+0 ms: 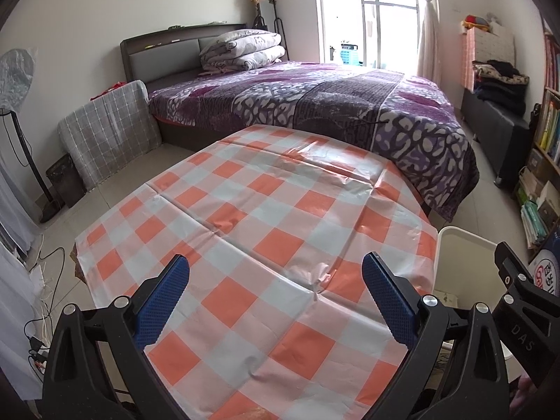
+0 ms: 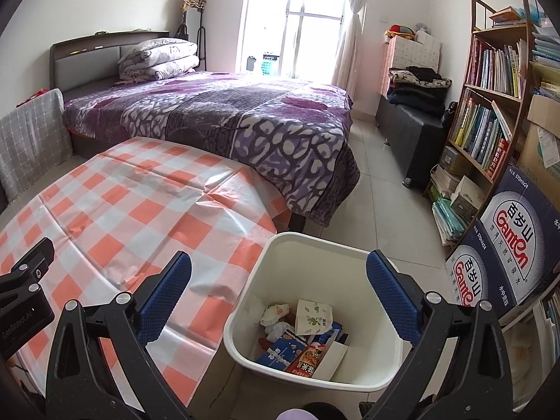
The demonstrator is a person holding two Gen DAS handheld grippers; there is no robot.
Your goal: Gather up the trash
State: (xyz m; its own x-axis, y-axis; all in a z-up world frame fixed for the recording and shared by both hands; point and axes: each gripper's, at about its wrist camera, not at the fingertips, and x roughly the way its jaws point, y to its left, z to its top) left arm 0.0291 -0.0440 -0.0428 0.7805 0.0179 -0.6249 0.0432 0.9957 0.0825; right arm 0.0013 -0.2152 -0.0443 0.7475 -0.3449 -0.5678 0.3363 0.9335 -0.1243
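A white trash bin (image 2: 280,245) stands on the floor just right of the table, holding several pieces of trash (image 2: 308,329): wrappers, crumpled tissue, small cartons. My right gripper (image 2: 278,290) hangs open above the bin with nothing between its blue fingers (image 2: 392,297). Over the table with the orange-and-white checked cloth (image 1: 245,227), my left gripper (image 1: 276,294) is open and empty too. The bin's rim (image 1: 465,238) shows at the right edge of the left wrist view, beside the right gripper's black body (image 1: 525,301). No trash lies on the cloth in either view.
A bed with a purple patterned cover (image 2: 227,112) runs behind the table. A bookshelf (image 2: 490,105) and stacked Ganten water boxes (image 2: 514,245) stand right of the bin. A dark bench with folded clothes (image 2: 413,105) sits by the window. Cables (image 1: 42,315) lie on the floor at left.
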